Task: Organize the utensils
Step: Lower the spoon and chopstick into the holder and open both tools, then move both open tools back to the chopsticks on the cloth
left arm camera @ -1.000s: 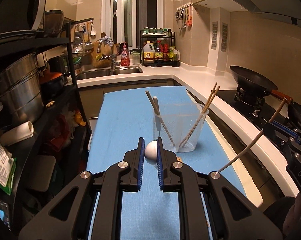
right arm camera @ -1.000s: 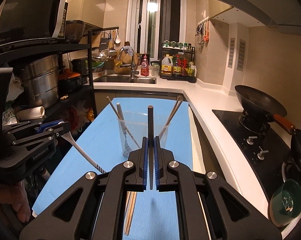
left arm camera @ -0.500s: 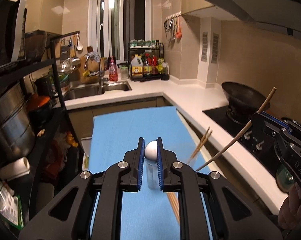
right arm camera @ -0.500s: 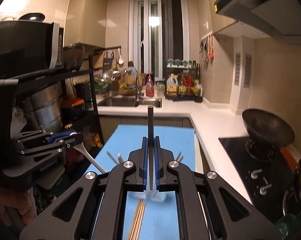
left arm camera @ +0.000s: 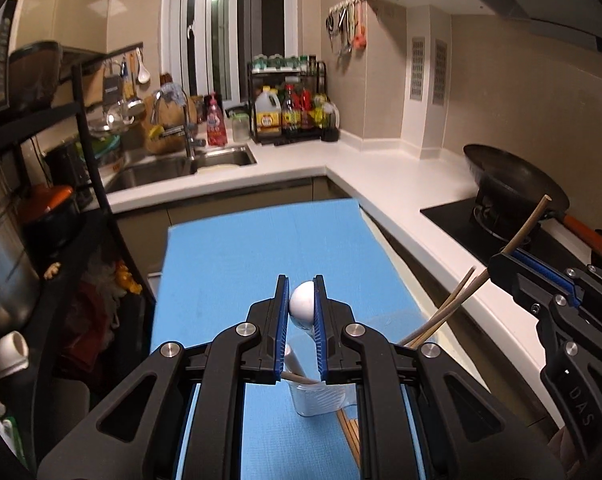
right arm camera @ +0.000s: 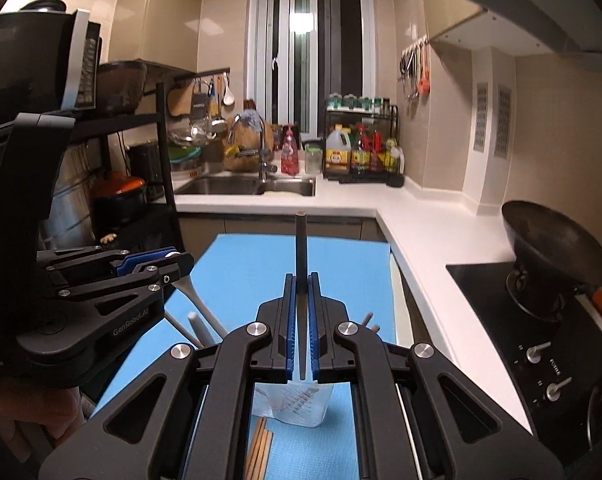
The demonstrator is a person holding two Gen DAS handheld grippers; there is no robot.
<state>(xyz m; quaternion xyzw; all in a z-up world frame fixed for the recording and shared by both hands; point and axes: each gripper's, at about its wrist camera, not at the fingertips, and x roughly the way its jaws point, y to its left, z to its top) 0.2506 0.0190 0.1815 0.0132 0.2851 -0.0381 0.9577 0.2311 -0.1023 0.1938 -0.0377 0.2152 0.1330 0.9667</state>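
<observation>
1. The utensils are split between my two tools and a clear cup [left arm camera: 321, 398] that stands on the blue mat [left arm camera: 261, 248] just below and ahead of both tools.
2. My left tool [left arm camera: 301, 308] is clenched on a white spoon [left arm camera: 303, 302]; its rounded white end shows between the blue pads, and in the right wrist view its pale handle [right arm camera: 197, 300] slants down from that tool toward the cup.
3. My right tool [right arm camera: 300, 316] is clenched on a single dark chopstick [right arm camera: 301, 248], which stands upright between the pads and rises past the fingertips.
4. In the left wrist view that same right tool [left arm camera: 541, 280] sits off to the right of my left one, with the chopstick [left arm camera: 529, 224] angling up and away from it.
5. The cup [right arm camera: 297, 404] lies directly under my right tool's fingers, and it already holds several light wooden chopsticks [left arm camera: 441, 316] leaning out to the right, plus a pale handle [right arm camera: 199, 326] leaning left.
6. More wooden chopsticks [right arm camera: 259, 448] lie flat on the mat, just beside the cup's base and beneath my right tool.
7. The mat covers the surface; a black wok [right arm camera: 553, 248] sits well off to the right of my right tool.
</observation>
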